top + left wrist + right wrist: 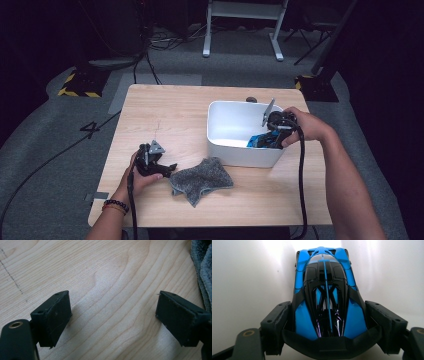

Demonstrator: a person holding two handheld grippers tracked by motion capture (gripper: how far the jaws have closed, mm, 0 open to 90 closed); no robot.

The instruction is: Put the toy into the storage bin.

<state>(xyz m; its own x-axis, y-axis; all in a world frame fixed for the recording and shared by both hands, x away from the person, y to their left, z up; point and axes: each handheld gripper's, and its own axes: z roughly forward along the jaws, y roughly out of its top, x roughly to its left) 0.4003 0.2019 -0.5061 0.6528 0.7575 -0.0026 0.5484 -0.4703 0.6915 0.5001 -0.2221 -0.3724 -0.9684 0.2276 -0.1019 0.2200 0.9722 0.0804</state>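
My right hand-held gripper (327, 325) clamps glossy blue toy car (325, 290) (black canopy, centre stripe) inside white bin (225, 120); left hand-held gripper (112, 315) spread apart over table (100, 277).

Bare wood lies between your left gripper (112, 315) jaws; the grey cloth (201, 180) crowds its right, the white bin (240, 150) walls beyond.

From my feed I see a light wooden table (165, 115) on grey carpet (60, 150). A black cable (50, 160) runs across the floor past a marked "4" (92, 128). Behind the table are a white frame's legs (206, 47) and a yellow-and-black striped base (80, 85).
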